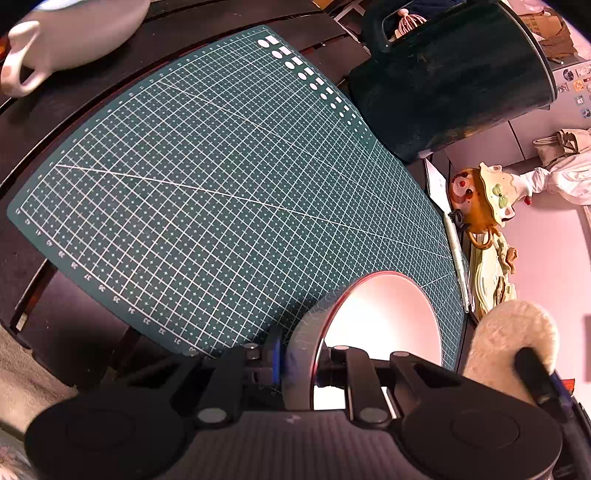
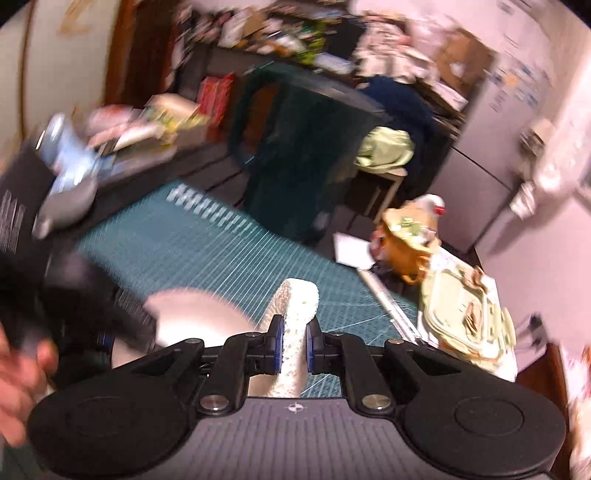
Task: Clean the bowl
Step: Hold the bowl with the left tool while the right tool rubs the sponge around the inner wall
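A dark green pitcher (image 1: 450, 77) stands at the far right corner of the green gridded mat (image 1: 221, 184), with a white ceramic vessel (image 1: 70, 33) at the far left, off the mat. Past the mat's right edge lie a pen (image 1: 458, 258), a doll (image 1: 480, 195) and a pale green lidded box (image 2: 469, 314). Nothing lies on the open middle of the mat. The mat covers a dark worktop (image 1: 33, 122); behind it the room is crowded with shelves and boxes, blurred in the right wrist view. The bowl (image 1: 384, 317) sits at the near right of the mat, tilted on edge, white inside with a thin red rim. The left claw (image 1: 299, 362) is closed narrow on the bowl's rim. The right claw (image 2: 294, 349) is clamped on a white fluffy sponge (image 2: 297, 306), held just right of the bowl. A hand (image 2: 18, 384) shows at the left edge.
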A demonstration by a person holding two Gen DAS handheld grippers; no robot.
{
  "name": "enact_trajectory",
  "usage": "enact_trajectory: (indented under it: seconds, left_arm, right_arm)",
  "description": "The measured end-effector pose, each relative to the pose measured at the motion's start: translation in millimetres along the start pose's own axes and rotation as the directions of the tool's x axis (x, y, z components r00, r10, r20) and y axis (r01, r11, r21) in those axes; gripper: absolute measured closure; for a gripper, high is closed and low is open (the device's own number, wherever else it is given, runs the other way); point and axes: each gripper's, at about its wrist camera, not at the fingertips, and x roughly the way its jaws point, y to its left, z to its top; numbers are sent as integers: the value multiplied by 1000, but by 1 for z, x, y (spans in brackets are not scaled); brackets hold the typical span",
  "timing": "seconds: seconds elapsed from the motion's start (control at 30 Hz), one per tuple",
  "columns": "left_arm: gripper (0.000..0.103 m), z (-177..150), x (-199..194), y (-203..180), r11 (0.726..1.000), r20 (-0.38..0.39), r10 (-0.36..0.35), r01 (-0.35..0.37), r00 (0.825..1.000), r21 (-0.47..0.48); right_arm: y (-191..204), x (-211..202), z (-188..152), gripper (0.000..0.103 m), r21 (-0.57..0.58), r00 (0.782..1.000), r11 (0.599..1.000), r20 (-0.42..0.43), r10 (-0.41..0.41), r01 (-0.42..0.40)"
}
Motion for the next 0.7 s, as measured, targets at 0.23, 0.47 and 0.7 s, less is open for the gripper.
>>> enact_trajectory:
  seconds: [0.23,0.47,0.7]
  left_arm:
    - [87,0,0,0,1000,2,3,-3,1000,4]
    - [87,-3,-2,-4,1000,1,1,-1,1000,4]
    - [87,-1,-2,-5,1000,-3,-3,3,1000,3]
  right_arm:
    - [-35,27,-7,92,373,935,873,-37,352,-314]
    - [26,60,-29,92,160,954,962,-169,246,-220]
    - [53,41,-27,93,-148,993,989,-117,-3,-14]
